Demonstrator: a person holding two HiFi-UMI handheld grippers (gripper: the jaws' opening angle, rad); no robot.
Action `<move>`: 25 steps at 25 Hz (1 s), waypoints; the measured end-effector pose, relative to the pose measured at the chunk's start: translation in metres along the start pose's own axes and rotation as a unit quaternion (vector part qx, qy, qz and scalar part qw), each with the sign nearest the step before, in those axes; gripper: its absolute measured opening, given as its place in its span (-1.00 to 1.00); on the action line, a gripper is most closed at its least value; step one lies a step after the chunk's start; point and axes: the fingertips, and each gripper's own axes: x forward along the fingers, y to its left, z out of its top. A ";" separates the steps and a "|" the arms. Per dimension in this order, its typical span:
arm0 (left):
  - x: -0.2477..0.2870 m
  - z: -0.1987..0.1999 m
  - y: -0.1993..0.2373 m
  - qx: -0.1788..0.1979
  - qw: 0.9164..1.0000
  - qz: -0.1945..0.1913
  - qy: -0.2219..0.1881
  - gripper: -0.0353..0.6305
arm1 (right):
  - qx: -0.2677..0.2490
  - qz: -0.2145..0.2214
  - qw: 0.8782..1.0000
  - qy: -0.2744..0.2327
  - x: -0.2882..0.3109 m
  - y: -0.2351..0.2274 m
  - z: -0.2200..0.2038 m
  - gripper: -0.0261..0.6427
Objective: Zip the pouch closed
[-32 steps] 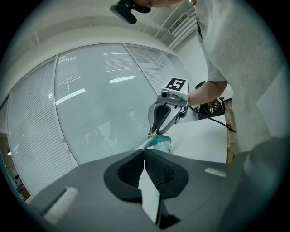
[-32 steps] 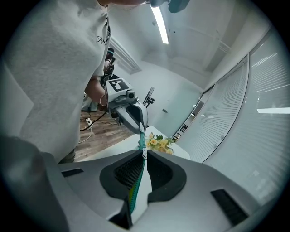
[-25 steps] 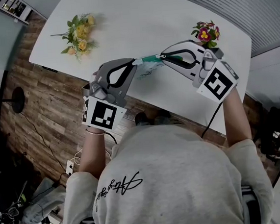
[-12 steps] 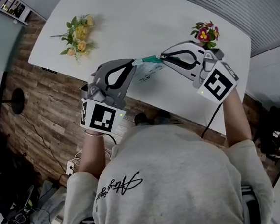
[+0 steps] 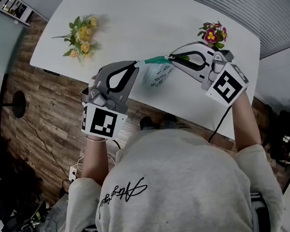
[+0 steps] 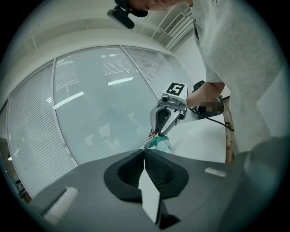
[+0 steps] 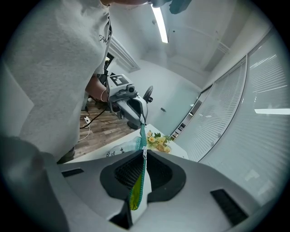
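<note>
A pale pouch (image 5: 157, 72) with a green zip edge (image 5: 155, 61) hangs over the near side of the white table (image 5: 140, 16), stretched between both grippers. My left gripper (image 5: 137, 64) is shut on the pouch's left end; in the left gripper view a white flap (image 6: 149, 190) sits pinched between its jaws. My right gripper (image 5: 170, 58) is shut on the right end of the zip; in the right gripper view the green band (image 7: 138, 181) runs through its closed jaws toward the left gripper (image 7: 131, 106). The pouch body (image 6: 159, 142) droops below the zip line.
A bunch of yellow flowers (image 5: 81, 35) lies at the table's left end, and pink flowers in a small pot (image 5: 212, 34) stand just behind the right gripper. Wood floor (image 5: 47, 112) shows below the table's near edge. A cable (image 5: 219, 123) trails from the right gripper.
The left gripper has drifted slightly to the left. The pouch's body now hangs lower and fuller between the grippers. The right gripper has stayed put.
</note>
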 end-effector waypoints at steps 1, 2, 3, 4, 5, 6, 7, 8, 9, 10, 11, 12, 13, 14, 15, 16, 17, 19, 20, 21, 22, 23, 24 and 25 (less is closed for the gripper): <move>0.000 0.000 0.000 0.001 1.000 -0.001 0.000 -0.87 | 0.000 0.001 1.000 0.000 0.000 0.000 0.000 -0.84; -0.001 -0.001 0.000 -0.002 1.000 0.000 0.000 -0.87 | 0.001 0.001 1.000 0.000 0.000 0.001 -0.001 -0.84; -0.001 -0.001 -0.001 -0.004 1.000 0.001 0.000 -0.87 | 0.001 0.001 1.000 0.000 0.000 0.001 -0.001 -0.84; -0.002 0.000 -0.001 -0.003 1.000 0.001 0.000 -0.87 | 0.000 0.000 1.000 0.001 0.000 0.001 -0.001 -0.84; -0.002 0.000 -0.001 -0.002 1.000 0.001 0.000 -0.87 | -0.001 -0.001 1.000 0.002 0.000 0.001 -0.001 -0.84; -0.003 0.000 -0.002 -0.003 1.000 0.001 0.000 -0.87 | -0.001 -0.002 1.000 0.003 0.000 0.001 0.000 -0.84; -0.003 0.000 -0.002 -0.002 1.000 0.000 0.000 -0.87 | -0.002 -0.002 1.000 0.003 0.000 0.001 0.000 -0.84; -0.003 0.002 -0.003 0.002 1.000 -0.001 0.000 -0.87 | -0.002 -0.002 1.000 0.003 -0.001 0.001 0.000 -0.84; -0.004 0.003 -0.003 0.007 1.000 -0.002 -0.001 -0.87 | -0.002 -0.002 1.000 0.002 -0.001 0.002 0.000 -0.84; -0.004 0.004 -0.003 0.010 1.000 -0.003 -0.001 -0.87 | -0.003 -0.001 1.000 0.001 -0.001 0.002 0.000 -0.85; -0.004 0.006 -0.003 0.010 1.000 -0.003 -0.002 -0.87 | -0.004 -0.001 1.000 0.001 -0.002 0.003 0.000 -0.85; -0.004 0.006 -0.003 0.008 1.000 -0.002 -0.002 -0.87 | -0.005 0.000 1.000 0.001 -0.002 0.003 0.000 -0.85; -0.005 0.007 -0.004 0.007 1.000 -0.002 -0.003 -0.87 | -0.006 0.001 1.000 0.001 -0.003 0.003 0.000 -0.85; -0.005 0.008 -0.004 0.008 1.000 -0.003 -0.003 -0.87 | -0.007 0.002 1.000 0.002 -0.003 0.004 0.001 -0.85; -0.006 0.009 -0.005 0.010 1.000 -0.004 -0.003 -0.87 | -0.008 0.003 1.000 0.002 -0.004 0.005 0.001 -0.85; -0.007 0.010 -0.005 0.012 1.000 -0.004 -0.003 -0.87 | -0.008 0.003 1.000 0.003 -0.004 0.005 0.002 -0.85; -0.008 0.010 -0.005 0.012 1.000 -0.002 -0.004 -0.87 | -0.008 0.001 1.000 0.005 -0.005 0.005 0.001 -0.85; -0.010 0.008 -0.003 0.008 1.000 0.002 -0.005 -0.87 | -0.007 -0.002 1.000 0.009 -0.006 0.004 -0.001 -0.86; -0.010 0.007 -0.002 0.005 1.000 0.003 -0.004 -0.87 | -0.004 -0.002 1.000 0.007 -0.006 0.004 -0.002 -0.86; -0.011 0.006 -0.002 0.003 1.000 0.003 -0.004 -0.87 | -0.002 -0.002 1.000 0.005 -0.005 0.004 -0.003 -0.86; -0.011 0.005 -0.001 0.002 1.000 0.004 -0.003 -0.87 | -0.002 -0.003 1.000 0.005 -0.005 0.004 -0.003 -0.86; -0.011 0.004 -0.001 0.003 1.000 0.006 -0.002 -0.87 | -0.003 -0.005 1.000 0.007 -0.004 0.003 -0.003 -0.86; -0.010 0.004 0.000 0.006 1.000 0.006 -0.001 -0.87 | -0.004 -0.006 1.000 0.007 -0.003 0.002 -0.003 -0.87; -0.010 0.004 0.001 0.008 1.000 0.006 -0.001 -0.87 | -0.005 -0.005 1.000 0.006 -0.002 0.001 -0.004 -0.87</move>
